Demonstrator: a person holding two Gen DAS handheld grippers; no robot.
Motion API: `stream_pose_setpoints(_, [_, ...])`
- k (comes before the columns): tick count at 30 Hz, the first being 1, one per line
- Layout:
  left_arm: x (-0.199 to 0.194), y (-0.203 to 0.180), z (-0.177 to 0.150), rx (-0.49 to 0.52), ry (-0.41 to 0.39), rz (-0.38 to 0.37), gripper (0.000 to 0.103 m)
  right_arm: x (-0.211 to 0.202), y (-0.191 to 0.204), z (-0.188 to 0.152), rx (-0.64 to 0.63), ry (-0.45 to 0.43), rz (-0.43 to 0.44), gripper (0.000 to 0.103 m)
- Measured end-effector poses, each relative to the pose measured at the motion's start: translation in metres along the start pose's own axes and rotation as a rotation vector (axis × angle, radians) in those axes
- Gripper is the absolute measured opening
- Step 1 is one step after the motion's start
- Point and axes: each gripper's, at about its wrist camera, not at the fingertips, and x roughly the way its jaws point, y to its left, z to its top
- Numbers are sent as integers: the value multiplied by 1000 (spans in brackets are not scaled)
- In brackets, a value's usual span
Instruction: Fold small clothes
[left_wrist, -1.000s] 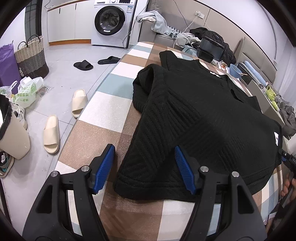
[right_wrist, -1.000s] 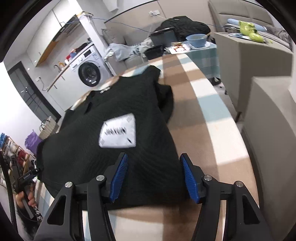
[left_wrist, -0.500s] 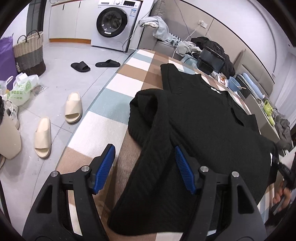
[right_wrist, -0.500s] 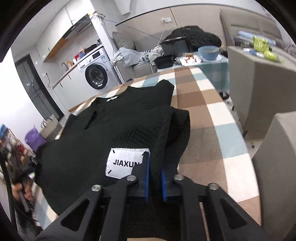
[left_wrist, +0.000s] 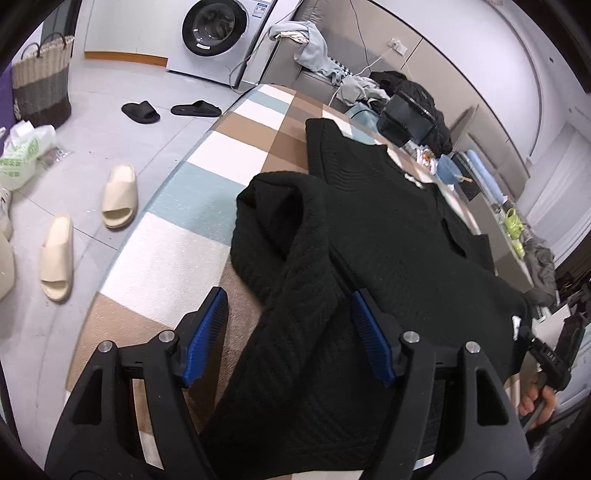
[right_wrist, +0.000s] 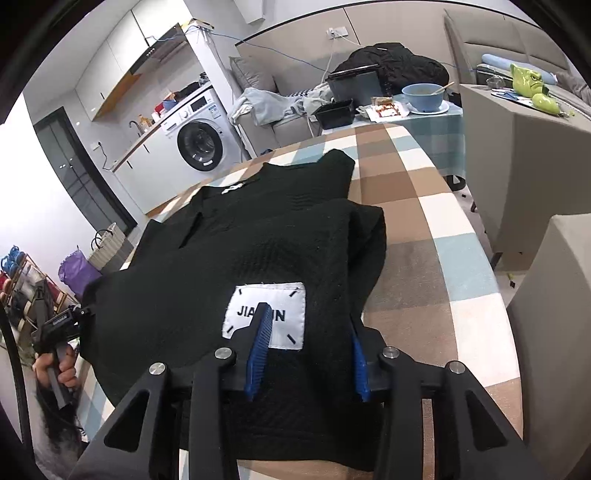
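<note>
A black knit sweater (left_wrist: 388, 240) lies on the checked tablecloth (left_wrist: 177, 254), its hem end folded up over the body. A white label (right_wrist: 275, 306) reading JIAXUN shows on the folded part in the right wrist view. My left gripper (left_wrist: 288, 332) is open, its blue pads either side of the sweater's near left edge. My right gripper (right_wrist: 306, 354) is open, with the fabric (right_wrist: 258, 229) lying between its blue pads below the label. The other gripper and the hand holding it show at the side of each view.
The table's far end holds a black bin (right_wrist: 354, 88), a blue bowl (right_wrist: 424, 96) and a heap of clothes (right_wrist: 391, 62). Slippers (left_wrist: 118, 201) and a woven basket (left_wrist: 40, 77) stand on the floor at left. A washing machine (left_wrist: 218, 33) and a grey sofa (right_wrist: 517, 122) lie beyond.
My right gripper shut on the sweater's hem, carried it forward over the body, then opened again. My left gripper stayed open and moved forward along the left edge.
</note>
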Motion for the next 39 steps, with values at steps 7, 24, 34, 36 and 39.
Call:
stream_pose_setpoints(7, [-16, -14, -2, 49, -110, 9, 9, 1, 9, -4, -52, -20, -46, 24])
stream_pose_setpoints(24, [-60, -43, 16, 97, -245, -36, 3, -42, 18, 30, -50, -275, 21, 5])
stream_pose_setpoints(34, [-40, -49, 65, 98, -279, -22, 3, -16, 9, 69, 105, -349, -77, 5])
stream_pose_setpoints(36, [-25, -49, 73, 103, -265, 8, 3, -2, 11, 71, 100, -310, -171, 5])
stream_pose_setpoints(39, [0, -50, 76, 113, -212, 63, 3, 25, 15, 69, 96, -198, -247, 6])
